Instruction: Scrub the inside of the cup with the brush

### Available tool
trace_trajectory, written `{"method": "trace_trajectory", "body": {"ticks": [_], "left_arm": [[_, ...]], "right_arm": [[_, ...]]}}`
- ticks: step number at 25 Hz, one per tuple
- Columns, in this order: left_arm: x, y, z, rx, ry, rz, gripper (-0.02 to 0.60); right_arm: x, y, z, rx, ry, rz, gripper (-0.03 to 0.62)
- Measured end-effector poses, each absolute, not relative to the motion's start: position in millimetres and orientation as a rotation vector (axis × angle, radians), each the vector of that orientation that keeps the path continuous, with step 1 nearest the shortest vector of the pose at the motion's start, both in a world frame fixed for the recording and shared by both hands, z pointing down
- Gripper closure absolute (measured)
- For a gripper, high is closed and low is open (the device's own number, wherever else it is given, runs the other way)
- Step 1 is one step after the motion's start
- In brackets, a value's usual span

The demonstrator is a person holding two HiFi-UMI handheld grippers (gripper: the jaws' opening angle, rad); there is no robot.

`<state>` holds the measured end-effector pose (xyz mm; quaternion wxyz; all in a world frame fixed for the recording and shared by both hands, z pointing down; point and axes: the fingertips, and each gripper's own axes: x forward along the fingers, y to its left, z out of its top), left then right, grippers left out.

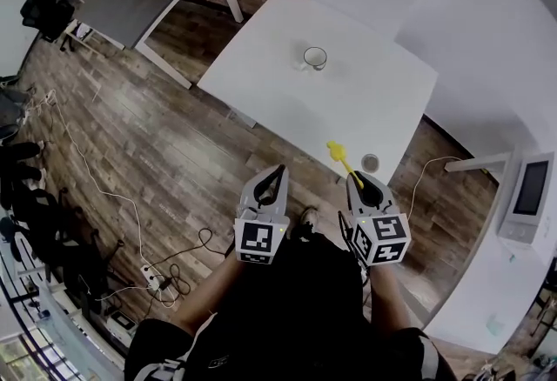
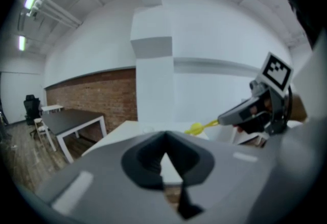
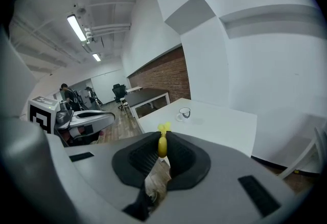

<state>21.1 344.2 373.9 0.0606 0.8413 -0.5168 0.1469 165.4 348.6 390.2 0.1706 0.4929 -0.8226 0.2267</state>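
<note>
Cup (image 1: 314, 57): clear, upright on desk (image 1: 365, 105), contents unclear, well apart from both tools. L tool (image 1: 278, 172): jaws pressed together, empty. R tool (image 1: 355, 182): pinches yellow brush (image 1: 338, 153); pad contact visible in right gripper view only.

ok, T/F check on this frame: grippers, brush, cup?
1. The right gripper is shut on the yellow brush. True.
2. The left gripper holds the cup. False: it is shut on nothing, and the cup stands alone on the white table.
3. The brush is inside the cup. False: it is well apart from the cup, by the table's near edge.
4. The cup stands upright. True.
</note>
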Motion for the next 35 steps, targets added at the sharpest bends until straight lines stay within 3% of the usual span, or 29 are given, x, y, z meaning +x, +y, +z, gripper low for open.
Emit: {"method": "trace_trajectory", "body": {"ticks": [23,35], "left_arm": [[-52.3,155.4,393.4,2.642,-1.364,0.466,0.578],[-12.8,108.7,407.4,2.692,-1.221,0.510,0.578]], "right_arm": [[87.8,207.6,387.1,1.513,-2.177,0.699,0.563],[104.8,170.8,390.5,1.546,-2.136,0.732,0.563]]}}
